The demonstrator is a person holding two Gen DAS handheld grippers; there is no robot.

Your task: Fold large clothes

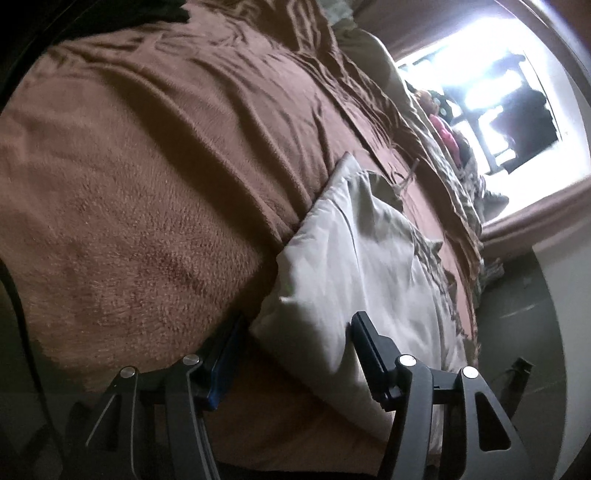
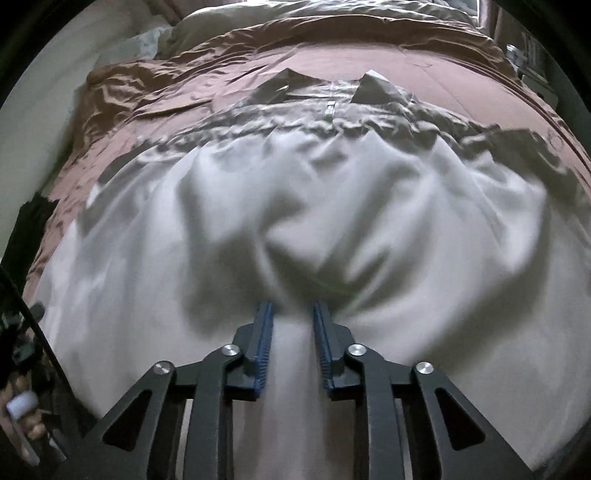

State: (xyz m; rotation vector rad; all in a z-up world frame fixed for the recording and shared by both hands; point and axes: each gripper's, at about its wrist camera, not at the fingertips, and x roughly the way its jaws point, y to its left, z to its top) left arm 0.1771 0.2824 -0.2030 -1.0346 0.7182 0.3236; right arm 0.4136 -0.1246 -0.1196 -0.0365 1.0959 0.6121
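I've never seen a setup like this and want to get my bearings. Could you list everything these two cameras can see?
garment: one, pale grey-white, with collar and zip, spread on the bed
blanket: one, brown, fuzzy, covering the bed
pillows: count unclear, whitish, at the far end of the bed
window: one, very bright, beyond the bed
floor: dark grey, beside the bed
left gripper: one, black with blue pads, jaws wide apart at the garment's edge
right gripper: one, black with blue pads, jaws narrowed around a bunch of garment fabric
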